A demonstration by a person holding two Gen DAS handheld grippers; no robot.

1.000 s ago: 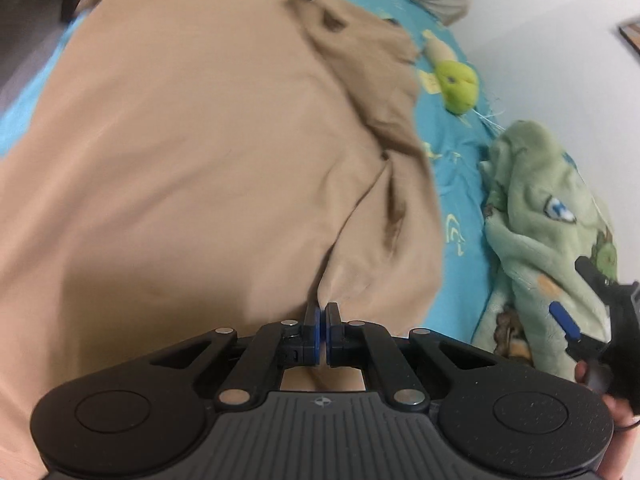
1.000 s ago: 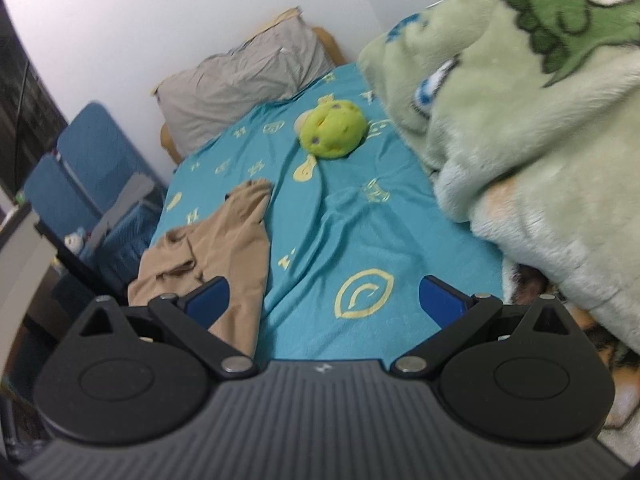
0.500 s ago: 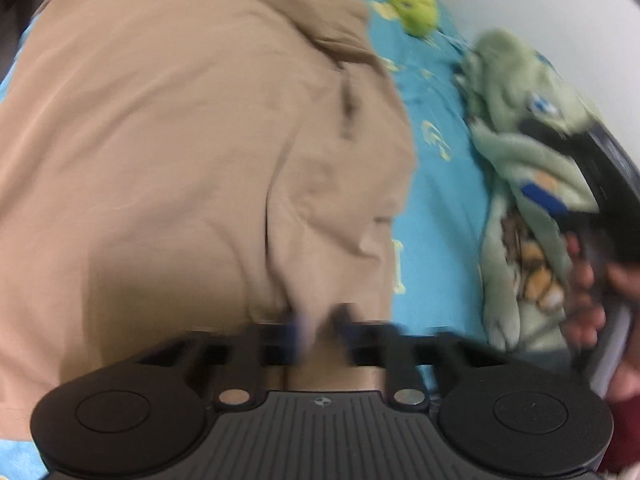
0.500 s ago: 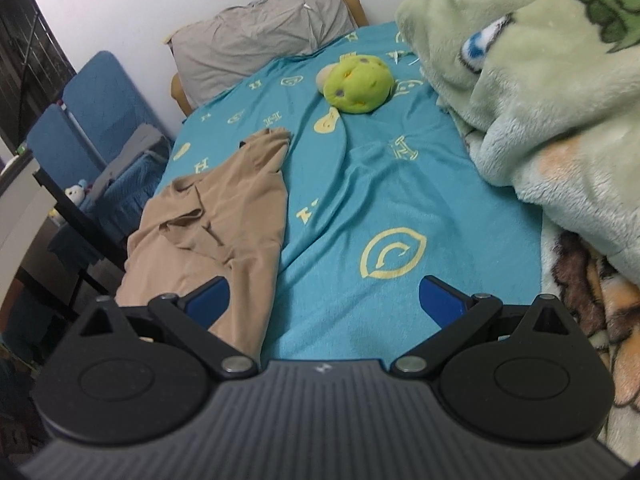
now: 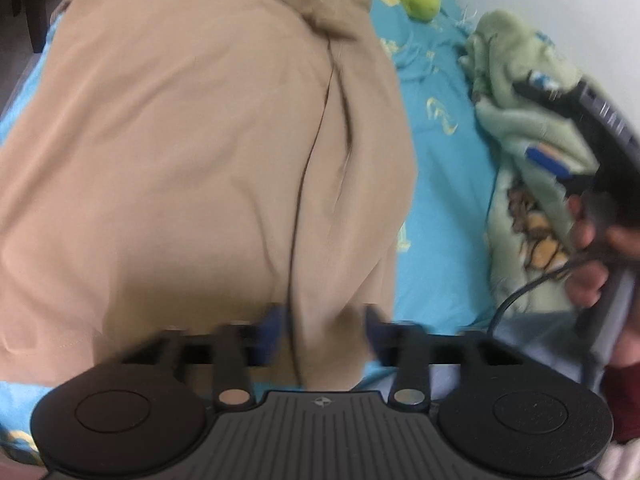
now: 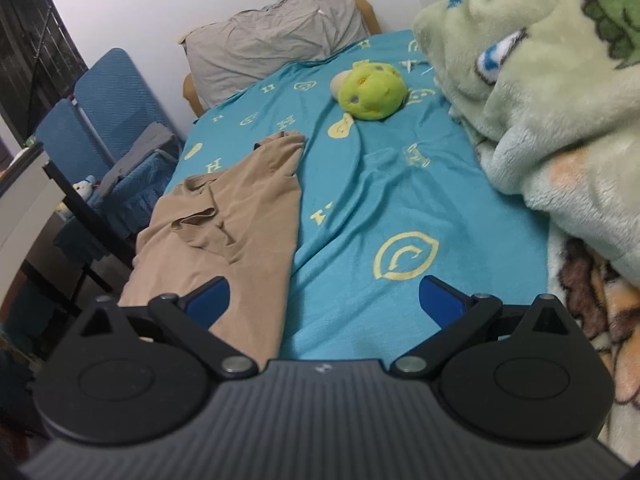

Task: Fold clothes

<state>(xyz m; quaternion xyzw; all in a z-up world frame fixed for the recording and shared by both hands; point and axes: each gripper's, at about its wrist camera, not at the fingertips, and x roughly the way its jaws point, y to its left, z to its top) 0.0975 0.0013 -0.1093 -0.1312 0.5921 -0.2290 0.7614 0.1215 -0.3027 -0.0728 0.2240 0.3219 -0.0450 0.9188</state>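
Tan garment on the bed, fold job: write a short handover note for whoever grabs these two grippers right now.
Left gripper: fingers open, straddling the near edge of the tan garment, gripping nothing. The view is blurred.
Right gripper: fingers wide open and empty, held above the teal bedsheet to the right of the garment.
Garment: spread on the sheet's left side, one lengthwise crease, bunched at the far end towards the green plush toy. The fleece blanket is heaped on the right.
Done: garment laid out, and the left gripper is not holding it.
Left: smooth the bunched end, then make the folds.
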